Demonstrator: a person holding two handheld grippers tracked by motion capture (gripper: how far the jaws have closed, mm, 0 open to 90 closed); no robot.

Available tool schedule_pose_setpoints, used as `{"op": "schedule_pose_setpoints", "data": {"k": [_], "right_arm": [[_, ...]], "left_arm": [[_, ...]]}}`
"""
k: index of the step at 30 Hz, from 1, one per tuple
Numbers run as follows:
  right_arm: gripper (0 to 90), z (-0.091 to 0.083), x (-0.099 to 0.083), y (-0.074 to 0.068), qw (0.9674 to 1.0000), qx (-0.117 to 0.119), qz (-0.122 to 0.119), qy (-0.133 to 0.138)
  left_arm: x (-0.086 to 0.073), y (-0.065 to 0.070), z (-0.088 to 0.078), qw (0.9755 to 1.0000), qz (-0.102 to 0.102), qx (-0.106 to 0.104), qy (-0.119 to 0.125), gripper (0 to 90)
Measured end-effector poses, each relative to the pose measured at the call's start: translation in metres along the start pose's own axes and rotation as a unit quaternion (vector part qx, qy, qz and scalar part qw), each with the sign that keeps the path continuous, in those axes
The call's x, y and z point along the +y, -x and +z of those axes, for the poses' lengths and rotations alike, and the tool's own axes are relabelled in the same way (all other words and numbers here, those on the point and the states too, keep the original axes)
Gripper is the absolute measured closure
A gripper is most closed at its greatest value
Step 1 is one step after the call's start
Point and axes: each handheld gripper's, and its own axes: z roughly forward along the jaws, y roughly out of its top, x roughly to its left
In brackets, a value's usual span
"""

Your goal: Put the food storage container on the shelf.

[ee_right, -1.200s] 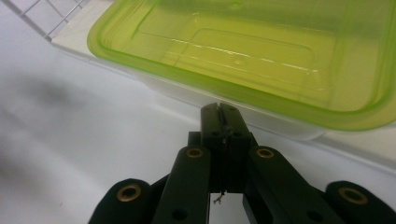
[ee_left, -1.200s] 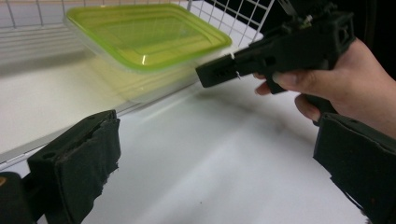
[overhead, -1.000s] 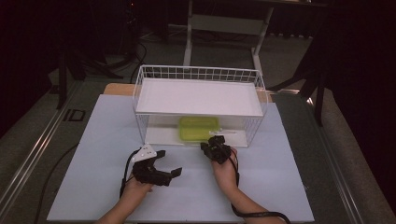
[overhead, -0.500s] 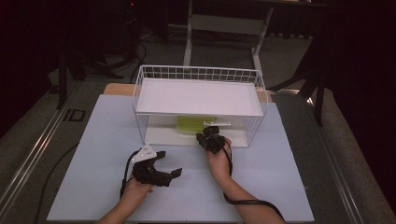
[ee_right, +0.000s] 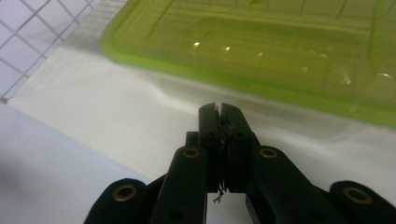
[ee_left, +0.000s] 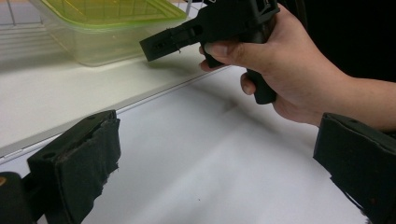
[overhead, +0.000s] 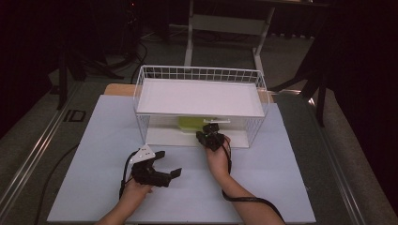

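Lidded plastic box (overhead: 194,123), clear body under a lime-green lid, sitting on the lower white board (overhead: 164,137) inside the wire rack (overhead: 141,89), beneath the rack's upper shelf (overhead: 202,96) and close to the open front.

Nearest on the table (overhead: 281,187): left claw (overhead: 170,163), held low above the white surface, released, jaws spread wide with nothing between them, aimed across toward the other hand. Well apart from the box; seemingly idle for now.

Farther in: right claw (ee_right: 219,108), clenched on nothing, pads pressed together, tip poking into the rack's front opening over the lower board. Pointed at the near side of the box, just below the lid's rim; close, but contact not evident.

Step in hand, by the look of it: the approach to the box, with no grasp made yet. Probably a reach to fetch it out from under the shelf.

Next move likely calls for:
- spreading the right jaws before closing in, since shut pads can only push
- staying low, with little room under the upper shelf
- taking the lid rim or near wall squarely, as the smooth plastic may slip or slide back on the board
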Motion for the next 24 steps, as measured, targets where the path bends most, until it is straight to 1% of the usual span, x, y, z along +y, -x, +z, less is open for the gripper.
{"op": "schedule_pose_setpoints", "data": {"k": [1,2,3,6,7,9,10,12,13,14,15,18,19,21,22,23,24], "right_arm": [[86.5,-0.002,-0.002,-0.003,1.0,0.001,-0.003,-0.003],[85.9,-0.004,-0.003,-0.006,0.9999,0.012,-0.006,-0.002],[85.3,-0.005,-0.005,-0.007,0.9998,0.012,-0.016,0.003],[82.1,-0.015,-0.01,-0.012,0.9992,0.02,-0.032,0.013],[80.4,-0.019,-0.012,-0.013,0.9991,0.023,-0.034,0.015],[75.7,-0.028,-0.016,-0.014,0.9986,0.031,-0.038,0.021],[71.6,-0.032,-0.017,-0.014,0.9983,0.033,-0.042,0.024],[68.3,-0.041,-0.02,-0.014,0.9979,0.034,-0.047,0.03],[63.0,-0.045,-0.021,-0.014,0.9974,0.037,-0.053,0.031],[58.4,-0.048,-0.022,-0.014,0.9972,0.041,-0.053,0.034],[53.9,-0.052,-0.023,-0.014,0.9967,0.04,-0.057,0.041],[41.6,-0.065,-0.025,-0.012,0.9957,0.053,-0.056,0.053],[39.3,-0.069,-0.025,-0.011,0.9954,0.057,-0.054,0.054],[39.5,-0.074,-0.026,-0.011,0.995,0.06,-0.055,0.058],[39.5,-0.077,-0.027,-0.011,0.9944,0.061,-0.06,0.063],[38.9,-0.079,-0.028,-0.011,0.9941,0.061,-0.064,0.063],[37.1,-0.08,-0.029,-0.011,0.9938,0.067,-0.064,0.061]], "left_arm": [[0.0,0.0,0.0,1.0,0.0,-0.001,0.001,1.5],[0.0,0.0,0.0,1.0,0.003,-0.001,-0.001,1.5],[0.0,0.001,0.0,1.0,0.008,-0.002,0.0,1.5],[0.002,0.002,0.001,0.9999,0.017,0.0,0.0,1.5],[0.002,0.002,0.0,0.9998,0.017,-0.002,0.001,1.5],[0.003,0.004,0.0,0.9997,0.025,0.0,0.005,1.5],[0.004,0.004,0.0,0.9996,0.027,0.0,0.005,1.5],[0.006,0.006,-0.002,0.9995,0.031,0.0,0.01,1.5],[0.007,0.007,-0.003,0.9994,0.032,-0.001,0.011,1.5],[0.008,0.008,-0.003,0.9993,0.034,-0.003,0.012,1.5],[0.01,0.008,-0.003,0.9993,0.036,-0.003,0.01,1.5],[0.012,0.01,-0.003,0.9991,0.041,-0.002,0.009,1.5],[0.012,0.01,-0.003,0.9991,0.042,-0.001,0.008,1.5],[0.013,0.011,-0.002,0.9988,0.049,-0.001,0.001,1.5],[0.014,0.012,-0.003,0.9986,0.052,-0.001,-0.002,1.5],[0.014,0.012,-0.003,0.9985,0.055,-0.003,-0.004,1.5],[0.014,0.013,-0.004,0.9984,0.055,-0.006,-0.003,1.5]]}}
